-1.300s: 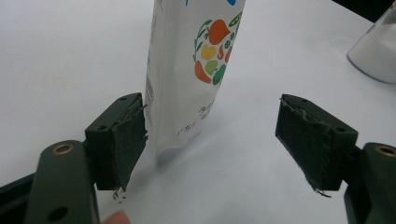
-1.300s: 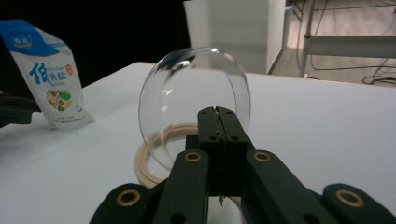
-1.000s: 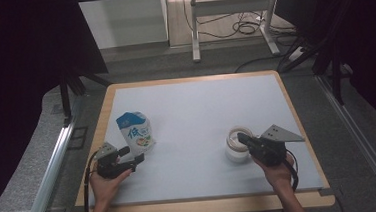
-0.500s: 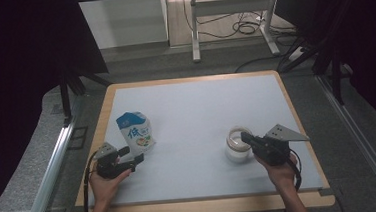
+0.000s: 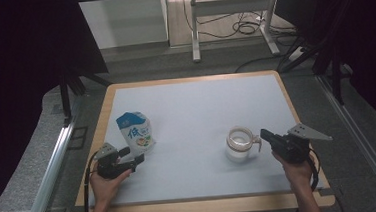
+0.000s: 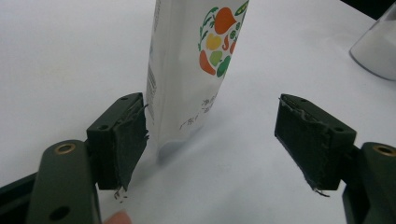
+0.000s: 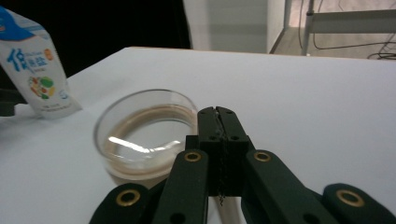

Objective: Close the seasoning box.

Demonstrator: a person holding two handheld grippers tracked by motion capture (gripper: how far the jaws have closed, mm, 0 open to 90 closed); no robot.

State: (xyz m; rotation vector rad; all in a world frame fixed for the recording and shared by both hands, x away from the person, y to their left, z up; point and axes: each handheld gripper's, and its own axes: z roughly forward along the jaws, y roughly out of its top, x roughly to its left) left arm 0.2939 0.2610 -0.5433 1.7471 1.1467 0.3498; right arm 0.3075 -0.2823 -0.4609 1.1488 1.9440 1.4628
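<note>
**Here: your two grippers at a pouch and a glass cup on the white table**

Here your left gripper (image 5: pixel 129 159) lies low near the table's (image 5: pixel 200 100) front left corner, its jaws standing wide apart. In the left gripper view the standing pouch (image 6: pixel 191 65) rises just ahead of the gap, nearer your left-hand pad (image 6: pixel 128 140); whether that pad touches the pouch's edge you cannot tell, and the other pad stands well clear of it. The pouch is white with a blue top and printed vegetables, and it stands upright, leaning slightly.

Your right gripper (image 5: pixel 264 134) sits toward the front right, its jaws pressed together with nothing between them, as the right gripper view shows (image 7: pixel 218 116). Their tips lie just beside the rim of the clear glass cup (image 5: pixel 241 145), on its right side in the high view. The cup stands upright, right of the table's middle, with a pale layer at its bottom. Pouch and cup stand well apart. Your hands (image 5: pixel 106 184) grip each tool from the near edge.
</note>
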